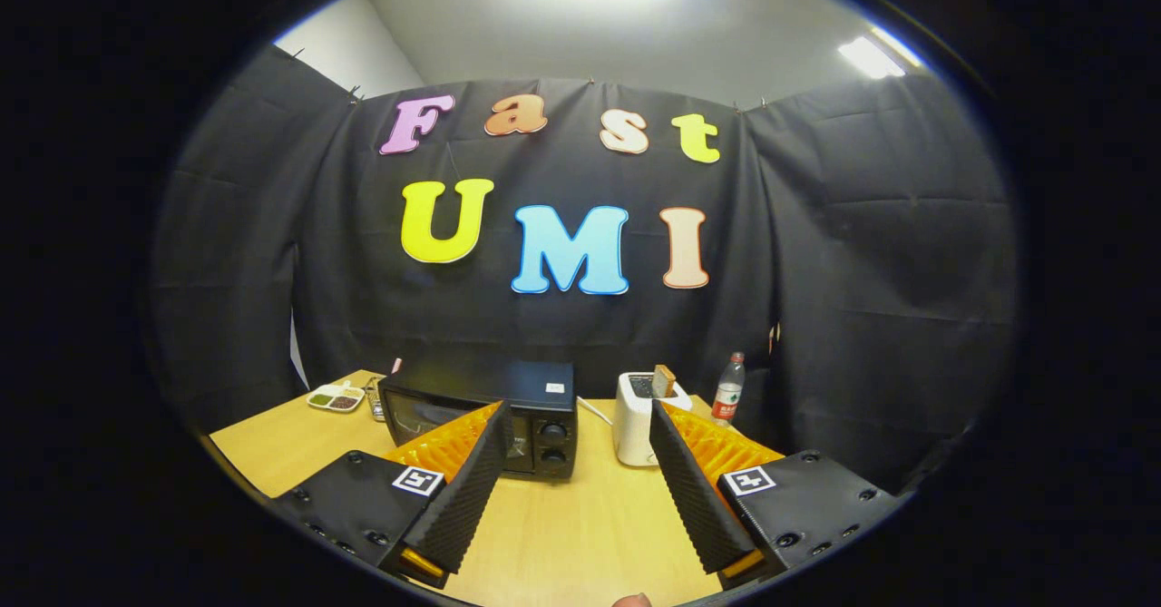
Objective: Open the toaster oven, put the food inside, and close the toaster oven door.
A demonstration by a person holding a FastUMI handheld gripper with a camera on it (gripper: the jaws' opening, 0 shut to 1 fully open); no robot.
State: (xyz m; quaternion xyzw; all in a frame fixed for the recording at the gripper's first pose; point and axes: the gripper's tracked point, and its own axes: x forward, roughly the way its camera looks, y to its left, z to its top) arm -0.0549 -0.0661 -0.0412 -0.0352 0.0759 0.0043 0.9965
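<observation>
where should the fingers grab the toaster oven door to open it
Probably the top edge of the toaster oven door, coming from the front. Its glass face points toward the open gripper, door shut. Any handle is hidden behind a finger, so I can't confirm it.

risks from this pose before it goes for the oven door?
1. The claw is open and holding nothing, some way back from the toaster oven, whose door looks shut; a poor grip on its top edge could slip.
2. The white toaster with bread in it stands close beside the oven, its cord running between them; a wide approach might knock or snag either.
3. The bottle beyond the toaster could tip.
</observation>
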